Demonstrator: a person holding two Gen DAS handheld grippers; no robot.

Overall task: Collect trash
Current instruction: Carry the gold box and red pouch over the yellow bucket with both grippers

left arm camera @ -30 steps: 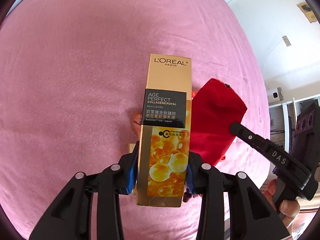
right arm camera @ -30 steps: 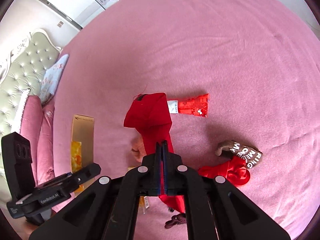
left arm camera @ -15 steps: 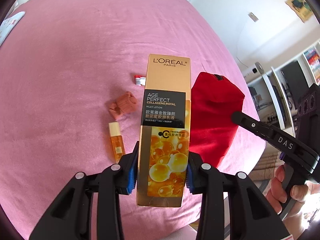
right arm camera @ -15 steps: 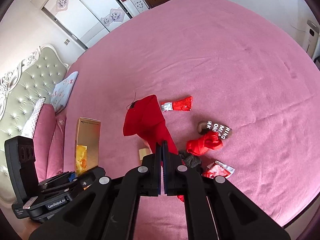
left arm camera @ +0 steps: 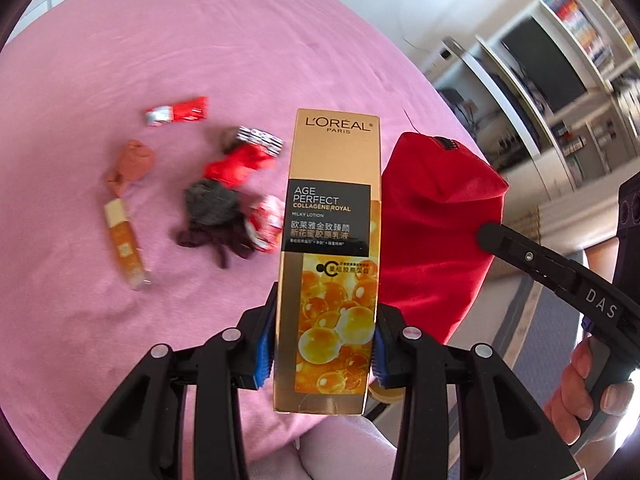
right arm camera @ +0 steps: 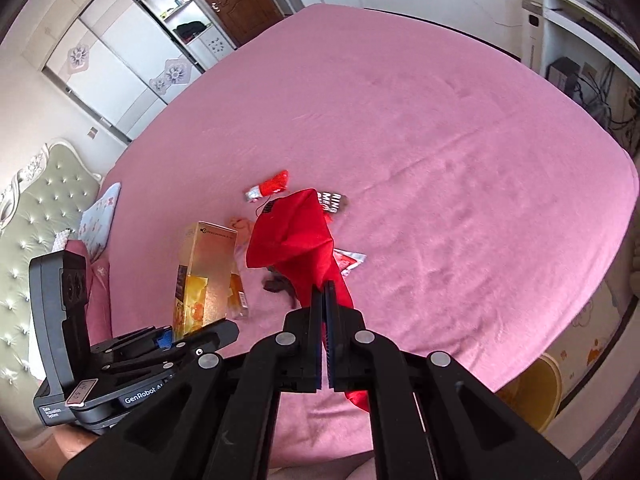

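Between my left claw's pads: my left claw [left arm camera: 322, 354] was clenched on the gold carton [left arm camera: 334, 256], which stood upright with its printed face toward the camera; the blue pads pressed its two narrow sides near the bottom.
Left claw from the other side: in the right wrist view I saw the left claw [right arm camera: 168, 340] low at the left, with the gold carton [right arm camera: 204, 280] rising out of it above the bed.
Right claw: my right claw [right arm camera: 324, 336] was clamped tight on the red cloth bag [right arm camera: 296, 236], a thin fold of fabric pinched between the pads; the bag's body stood up beyond the fingertips and a red tail hung below them.
Bag and carton: in the left wrist view the red cloth bag [left arm camera: 436, 232] hung just beside the carton's right edge; I could not tell whether they touched.
Right hand: a hand [left arm camera: 580, 392] gripped the handle of the right claw at the frame's right edge.
Bed: the pink bedspread [left arm camera: 200, 40] lay beneath both claws.
Trash left on the bed: a red wrapper [left arm camera: 178, 110], a small amber bottle [left arm camera: 124, 244], a crumpled peach piece [left arm camera: 130, 166], and a blurred heap of red and dark scraps [left arm camera: 228, 200] lay close together, apart from both claws.
Floor beside the bed: a yellow bin [right arm camera: 532, 392] stood by the bed's near corner.
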